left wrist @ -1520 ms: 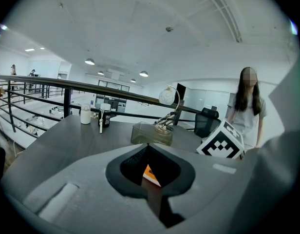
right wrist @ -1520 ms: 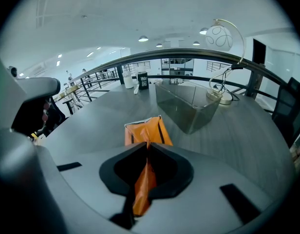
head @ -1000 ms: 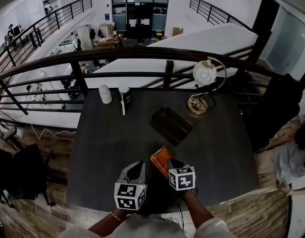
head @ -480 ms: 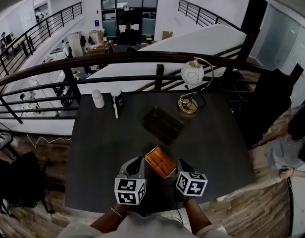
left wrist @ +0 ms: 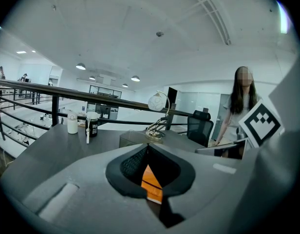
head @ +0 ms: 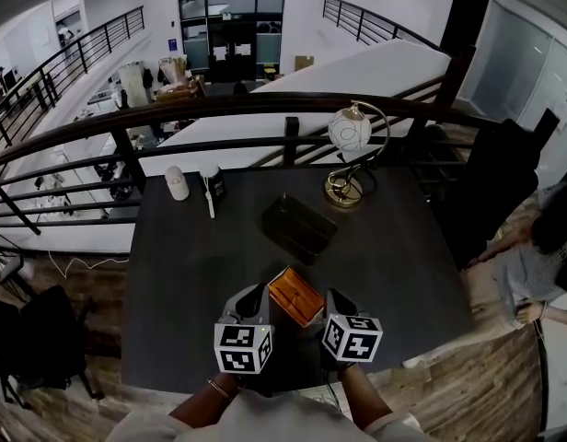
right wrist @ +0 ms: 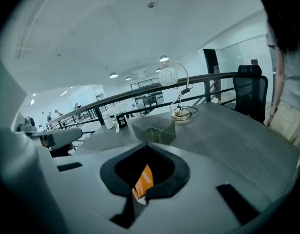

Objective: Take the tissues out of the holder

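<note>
An orange tissue pack hangs above the near part of the dark table, between my two grippers. My left gripper is shut on the pack's left side, and the orange pack shows between its closed jaws. My right gripper has just been closing and is shut on the right side, with an edge of the orange pack between its jaws. The dark see-through holder stands empty at mid table, beyond both grippers, and shows as the holder in the right gripper view.
A gold lamp with a white globe stands at the back right. A white bottle, a dark jar and a white stick sit back left. A black railing runs behind the table. A person stands to the right.
The orange pack has risen off the table and moved left between the two grippers. My right gripper has lifted and rolled with it. My left gripper has barely shifted.
</note>
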`<state>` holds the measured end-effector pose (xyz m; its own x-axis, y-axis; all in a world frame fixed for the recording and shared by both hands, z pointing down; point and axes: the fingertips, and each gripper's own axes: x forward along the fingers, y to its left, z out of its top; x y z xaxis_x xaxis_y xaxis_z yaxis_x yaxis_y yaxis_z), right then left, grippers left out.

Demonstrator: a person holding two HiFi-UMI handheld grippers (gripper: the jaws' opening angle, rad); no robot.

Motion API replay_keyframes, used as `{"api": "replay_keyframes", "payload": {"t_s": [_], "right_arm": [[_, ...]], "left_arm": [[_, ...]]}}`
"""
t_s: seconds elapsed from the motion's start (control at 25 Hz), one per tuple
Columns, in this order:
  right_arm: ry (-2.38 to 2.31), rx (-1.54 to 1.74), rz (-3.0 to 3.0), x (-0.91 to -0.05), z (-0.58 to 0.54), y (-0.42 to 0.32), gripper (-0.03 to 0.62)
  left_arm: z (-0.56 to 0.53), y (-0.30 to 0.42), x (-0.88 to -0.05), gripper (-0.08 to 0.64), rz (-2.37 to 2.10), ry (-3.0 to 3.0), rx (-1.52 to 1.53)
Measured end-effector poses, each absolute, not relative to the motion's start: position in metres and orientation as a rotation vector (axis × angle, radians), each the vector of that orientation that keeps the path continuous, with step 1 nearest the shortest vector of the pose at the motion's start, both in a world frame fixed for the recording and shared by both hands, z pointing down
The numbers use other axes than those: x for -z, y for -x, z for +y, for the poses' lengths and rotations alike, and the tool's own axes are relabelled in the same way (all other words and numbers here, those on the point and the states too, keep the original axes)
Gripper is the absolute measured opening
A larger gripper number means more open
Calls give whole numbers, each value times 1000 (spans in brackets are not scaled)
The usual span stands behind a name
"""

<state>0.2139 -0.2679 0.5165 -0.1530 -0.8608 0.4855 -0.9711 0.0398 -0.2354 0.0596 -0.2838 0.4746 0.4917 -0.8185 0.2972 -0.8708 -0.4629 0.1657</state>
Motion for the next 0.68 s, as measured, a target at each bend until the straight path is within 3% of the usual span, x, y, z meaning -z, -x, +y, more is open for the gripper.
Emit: {"api": "replay_keyframes", "payload": {"t_s": [0.68], "right_arm": [[-1854,-725,-2107,-513,-274,-206,8]], "left_arm": [[-288,-61,-474,9,-1437,-2433,-251]]}}
